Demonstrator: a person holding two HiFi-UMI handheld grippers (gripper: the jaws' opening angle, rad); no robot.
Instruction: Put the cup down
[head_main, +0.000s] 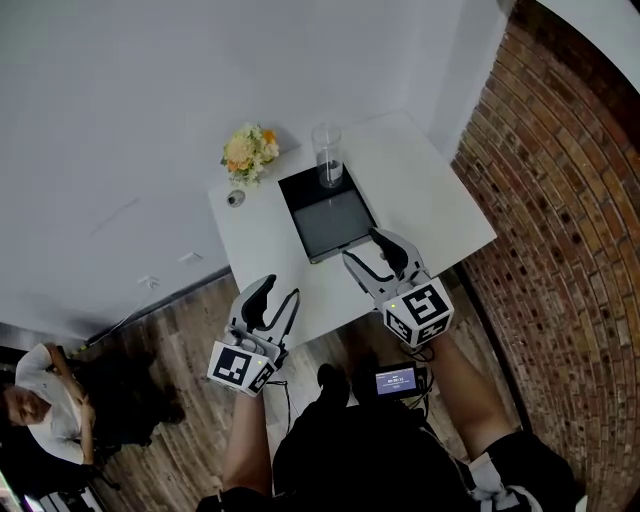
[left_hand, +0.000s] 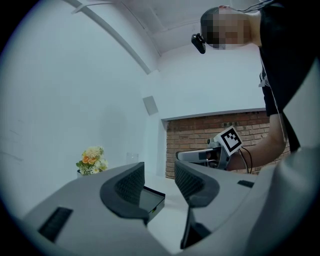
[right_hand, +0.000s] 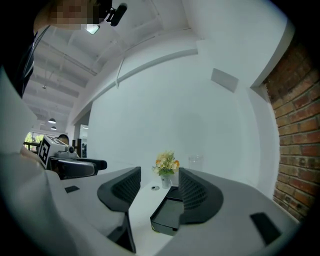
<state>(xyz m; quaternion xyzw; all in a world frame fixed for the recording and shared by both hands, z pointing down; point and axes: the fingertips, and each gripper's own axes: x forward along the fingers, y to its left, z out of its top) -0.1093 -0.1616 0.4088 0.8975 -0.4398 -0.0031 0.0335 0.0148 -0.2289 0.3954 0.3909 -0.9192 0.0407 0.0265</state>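
Note:
A clear glass cup (head_main: 327, 155) stands upright on the far end of a black tray (head_main: 330, 222) on the white table (head_main: 430, 205). No gripper touches it. My right gripper (head_main: 365, 247) hovers at the tray's near edge, open, with nothing between its jaws. My left gripper (head_main: 280, 288) hangs over the table's near left edge, also open and empty. In the right gripper view the cup (right_hand: 195, 160) shows faintly beyond the right gripper (right_hand: 159, 182), past the tray (right_hand: 167, 215). In the left gripper view the cup (left_hand: 131, 157) is far behind the left gripper (left_hand: 159, 176).
A small vase of flowers (head_main: 250, 152) and a little round object (head_main: 235, 198) sit at the table's far left corner. A brick wall (head_main: 570, 200) runs along the right. Another person (head_main: 40, 400) sits on the wooden floor side at lower left.

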